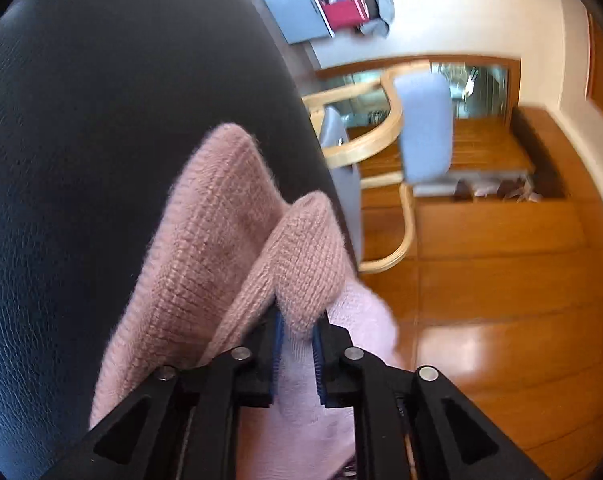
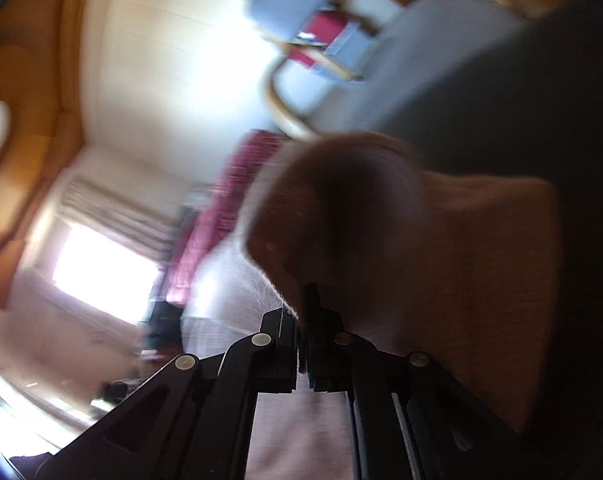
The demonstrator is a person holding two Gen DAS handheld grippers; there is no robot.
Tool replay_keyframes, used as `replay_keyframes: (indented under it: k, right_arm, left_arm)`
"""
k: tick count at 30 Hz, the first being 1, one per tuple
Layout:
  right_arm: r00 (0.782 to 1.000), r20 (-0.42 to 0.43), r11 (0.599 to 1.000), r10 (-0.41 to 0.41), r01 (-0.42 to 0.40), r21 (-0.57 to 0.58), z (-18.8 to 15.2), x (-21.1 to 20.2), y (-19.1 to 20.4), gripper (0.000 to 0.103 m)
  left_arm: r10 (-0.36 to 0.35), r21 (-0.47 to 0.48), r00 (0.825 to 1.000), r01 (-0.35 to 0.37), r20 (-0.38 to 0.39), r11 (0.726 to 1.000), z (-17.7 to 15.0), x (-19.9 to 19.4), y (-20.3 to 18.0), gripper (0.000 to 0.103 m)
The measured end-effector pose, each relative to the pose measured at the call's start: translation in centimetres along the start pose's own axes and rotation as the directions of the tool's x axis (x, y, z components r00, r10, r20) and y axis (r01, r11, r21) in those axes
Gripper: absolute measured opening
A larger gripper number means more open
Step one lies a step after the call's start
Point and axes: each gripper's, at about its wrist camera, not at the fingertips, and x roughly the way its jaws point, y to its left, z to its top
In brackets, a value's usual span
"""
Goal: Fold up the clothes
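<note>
Black fingers of the left gripper (image 1: pixel 297 344), blue pads (image 1: pixel 277 350) showing on their inner faces, stand narrowly apart with a fold of the pink knitted sweater (image 1: pixel 205 240) between them; the pads appear to press on the knit, so the hold reads as a grip on the cloth. From those fingers the sweater runs up and away in two soft ridges, lying against a black leather-look surface (image 1: pixel 101 140) that fills the side of the view beyond it; whether that surface is a desk or a seat cannot be told. On the other side of the sweater, well apart from it, a wooden-armed chair with blue cushions (image 1: pixel 421 128) stands on a polished wooden floor (image 1: pixel 501 300).

Seen from the right wrist, much blurred, the right gripper (image 2: pixel 303 344) has its fingers closed tight on an edge of the same sweater, which bulges just past the fingertips and spreads away to one side of them.

As a judgement, the folding is under way but unfinished: both grippers hold the garment, which is bunched and raised rather than lying flat in a neat stack. What seems left is to carry the held edges over, lay them down and smooth the result.
</note>
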Motion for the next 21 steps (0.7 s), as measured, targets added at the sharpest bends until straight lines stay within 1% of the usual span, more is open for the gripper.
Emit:
replay_keyframes:
  k: [1,2,3,4,5,6,7,9,10,11,12,13,14,15,16,17,18,19,21]
  right_arm:
    - [0.999,-0.003,0.999,-0.044,0.044,0.004,0.0,0.1,-0.3,0.001]
    - [0.998,0.003,0.998,-0.063,0.063,-0.004,0.1,-0.1,0.0,0.001]
    - [0.996,0.009,0.995,-0.093,0.094,-0.022,0.1,-0.3,0.4,0.002]
    - [0.994,0.012,0.994,-0.107,0.108,-0.033,0.1,-0.5,0.5,0.002]
    - [0.995,0.013,0.995,-0.096,0.096,-0.027,0.2,-0.6,0.5,0.002]
    - [0.996,0.013,0.996,-0.085,0.085,-0.017,0.3,-0.7,0.4,0.003]
    - [0.996,0.015,0.996,-0.09,0.09,-0.014,0.3,-0.7,0.4,0.003]
    - [0.989,0.056,0.99,-0.138,0.139,-0.017,0.3,-1.2,0.6,0.003]
    - [0.981,0.101,0.985,-0.165,0.168,-0.032,0.4,-1.8,1.0,0.006]
    - [0.972,0.145,0.98,-0.184,0.193,-0.051,0.3,-2.4,1.7,0.006]
    - [0.959,0.194,0.973,-0.205,0.222,-0.07,0.3,-3.1,2.3,0.006]
    - [0.934,0.264,0.959,-0.239,0.27,-0.087,0.2,-4.0,3.2,0.007]
    - [0.911,0.316,0.945,-0.264,0.31,-0.105,0.1,-4.7,3.9,0.01]
    - [0.886,0.364,0.928,-0.286,0.351,-0.125,-0.1,-5.2,4.6,0.015]
    - [0.867,0.396,0.909,-0.302,0.387,-0.155,-0.5,-5.3,5.4,0.02]
    - [0.847,0.429,0.887,-0.315,0.423,-0.183,-0.8,-5.5,6.3,0.021]
    - [0.825,0.461,0.864,-0.326,0.459,-0.21,-1.1,-5.6,7.1,0.021]
    - [0.808,0.486,0.839,-0.334,0.49,-0.237,-1.4,-5.6,8.0,0.021]
    - [0.828,0.445,0.796,-0.341,0.506,-0.333,-1.3,-3.3,10.1,0.021]
  left_arm:
    - [-0.011,-0.019,1.0,0.011,0.006,1.0,0.0,-0.1,0.3,0.016]
    - [-0.009,-0.029,1.0,0.01,0.016,1.0,-0.1,-0.4,0.3,0.017]
    - [0.014,-0.027,0.999,-0.013,0.033,1.0,-0.2,-1.1,0.0,0.017]
    - [0.038,-0.025,0.997,-0.036,0.064,0.999,-0.4,-2.0,-0.3,0.017]
    - [0.062,-0.026,0.991,-0.059,0.117,0.998,-0.6,-3.3,-0.7,0.017]
    - [0.091,-0.024,0.978,-0.088,0.187,0.996,-0.9,-4.7,-1.2,0.017]
    - [0.127,-0.018,0.953,-0.127,0.276,0.992,-1.3,-6.2,-1.9,0.017]
    - [0.188,-0.001,0.891,-0.206,0.415,0.979,-2.1,-8.2,-3.5,0.017]
    - [0.201,0.026,0.859,-0.24,0.47,0.97,-2.8,-8.6,-4.5,0.018]
    - [0.205,0.063,0.839,-0.272,0.505,0.96,-3.5,-8.4,-5.7,0.019]
    - [0.198,0.124,0.841,-0.297,0.504,0.947,-4.2,-7.2,-6.9,0.019]
    - [0.195,0.177,0.845,-0.32,0.498,0.931,-4.8,-6.0,-8.0,0.019]
    - [0.202,0.221,0.854,-0.34,0.48,0.914,-5.4,-4.5,-8.8,0.019]
    - [0.207,0.277,0.869,-0.357,0.45,0.892,-5.9,-2.4,-9.7,0.019]
    - [0.21,0.334,0.887,-0.361,0.411,0.871,-6.4,-0.2,-10.5,0.019]
    - [0.21,0.377,0.902,-0.357,0.377,0.854,-6.8,1.7,-11.2,0.019]
    - [0.213,0.418,0.912,-0.356,0.351,0.836,-7.2,3.4,-11.8,0.019]
    - [0.217,0.454,0.915,-0.361,0.339,0.814,-7.7,4.9,-12.4,0.019]
    - [0.226,0.525,0.921,-0.369,0.317,0.767,-8.6,7.9,-13.7,0.019]
